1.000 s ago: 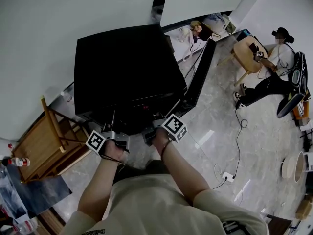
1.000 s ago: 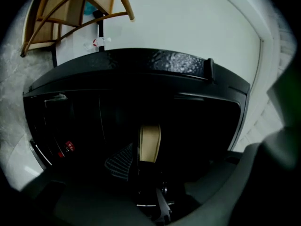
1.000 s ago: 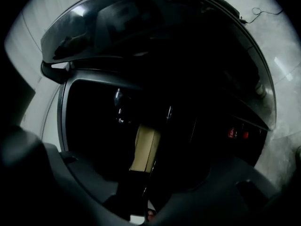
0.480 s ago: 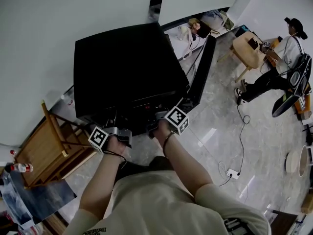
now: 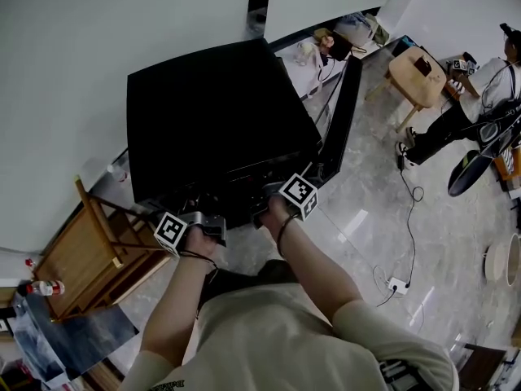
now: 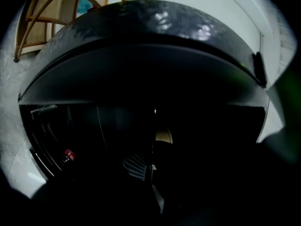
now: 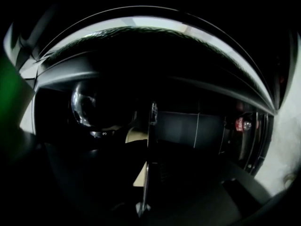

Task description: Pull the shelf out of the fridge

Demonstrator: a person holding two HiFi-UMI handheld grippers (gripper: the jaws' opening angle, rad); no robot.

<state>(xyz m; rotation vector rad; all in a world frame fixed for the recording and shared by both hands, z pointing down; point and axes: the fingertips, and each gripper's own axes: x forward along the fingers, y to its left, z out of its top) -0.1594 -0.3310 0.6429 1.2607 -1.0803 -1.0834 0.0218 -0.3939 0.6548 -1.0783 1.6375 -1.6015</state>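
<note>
We are facing the black fridge [image 5: 212, 112], which is standing at our 12 o'clock with its door [image 5: 338, 112] hanging open toward 1 o'clock. We are reaching both tools into its dark front opening. The left hand-held gripper [image 5: 213, 226] is clamping its jaws on the thin shelf [image 6: 152, 140], with a ribbed pad [image 6: 134, 166] pressing the pane from its 9 o'clock side. The right hand-held gripper [image 5: 269, 198] is likewise gripping the shelf, whose edge is running straight between its closed jaws. The shelf is sitting inside the fridge, near the front. A wooden chair [image 5: 98, 235] is standing at our 9 o'clock.
</note>
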